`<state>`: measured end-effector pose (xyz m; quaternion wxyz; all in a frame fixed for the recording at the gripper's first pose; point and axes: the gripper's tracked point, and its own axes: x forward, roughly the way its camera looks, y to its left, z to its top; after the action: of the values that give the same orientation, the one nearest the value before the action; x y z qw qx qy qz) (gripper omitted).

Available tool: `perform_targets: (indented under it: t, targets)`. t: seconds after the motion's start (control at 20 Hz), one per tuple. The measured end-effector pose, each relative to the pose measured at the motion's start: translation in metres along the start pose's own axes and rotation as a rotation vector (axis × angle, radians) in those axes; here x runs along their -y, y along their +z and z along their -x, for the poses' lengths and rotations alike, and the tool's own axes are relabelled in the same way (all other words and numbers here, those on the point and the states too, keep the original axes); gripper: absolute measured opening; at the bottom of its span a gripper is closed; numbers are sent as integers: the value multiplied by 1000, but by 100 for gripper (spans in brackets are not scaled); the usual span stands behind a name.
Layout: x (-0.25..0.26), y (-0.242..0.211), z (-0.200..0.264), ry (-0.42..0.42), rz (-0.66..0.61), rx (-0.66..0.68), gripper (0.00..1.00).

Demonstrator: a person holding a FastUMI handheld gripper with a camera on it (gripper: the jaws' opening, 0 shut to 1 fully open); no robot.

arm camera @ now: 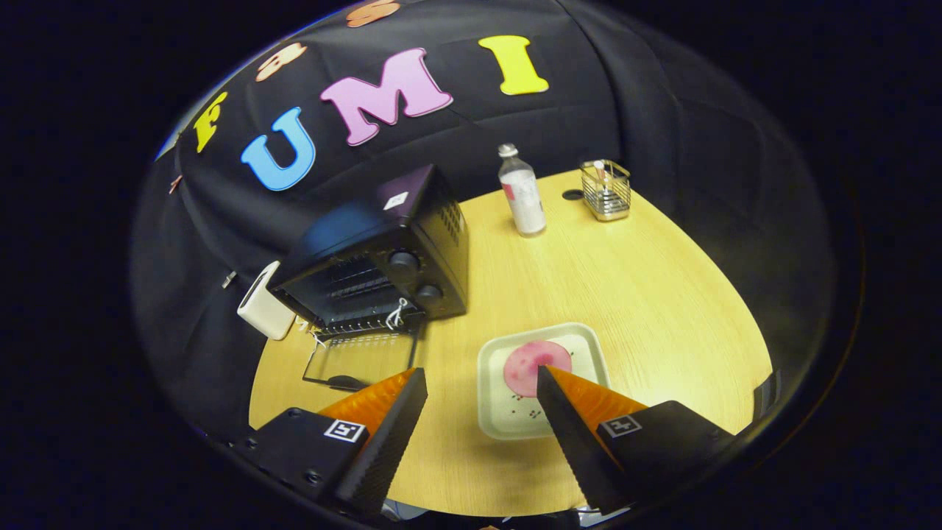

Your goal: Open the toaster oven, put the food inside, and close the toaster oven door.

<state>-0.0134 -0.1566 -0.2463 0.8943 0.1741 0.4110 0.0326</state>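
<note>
The food (536, 366), a round pink slice, lay flat on a pale square tray (500, 412) on the near part of the wooden table (647, 294), and it was partly overlapped by the tip of the gripper's right finger. The gripper (482, 381) was released, its two fingers spread wide and pressing on nothing; the left finger hung over bare table to the left of the tray, so the slice sat toward the right finger and not centred between the two. To the left of the tray and farther off stood the black toaster oven (383, 258), its glass door (360, 357) already dropped open toward the near side and lying almost flat, with the rack visible inside and two knobs on its right face; a loop of white string (397, 315) hung at the door's hinge edge. The opening step therefore appeared done, and the step in hand was judged to be the pick-up of the food. To do it well, the gripper would need to shift right until the slice lay midway between the fingers, then descend low and close on the slice's edges, since a thin flat piece offers little to pinch and the tray's raised rim could catch a finger. A white box (263, 308) stood against the oven's left side. At the far side of the table a capped bottle (522, 193) stood upright, with a wire basket (605, 190) to its right.
</note>
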Motion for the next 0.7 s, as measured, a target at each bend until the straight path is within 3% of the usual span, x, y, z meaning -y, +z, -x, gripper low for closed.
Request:
perform_targets:
  t: [0.3,0.7]
  targets:
    - [63,-8,-13,-37,18,-73,100]
    - [104,-28,-54,-104,89,-167,100]
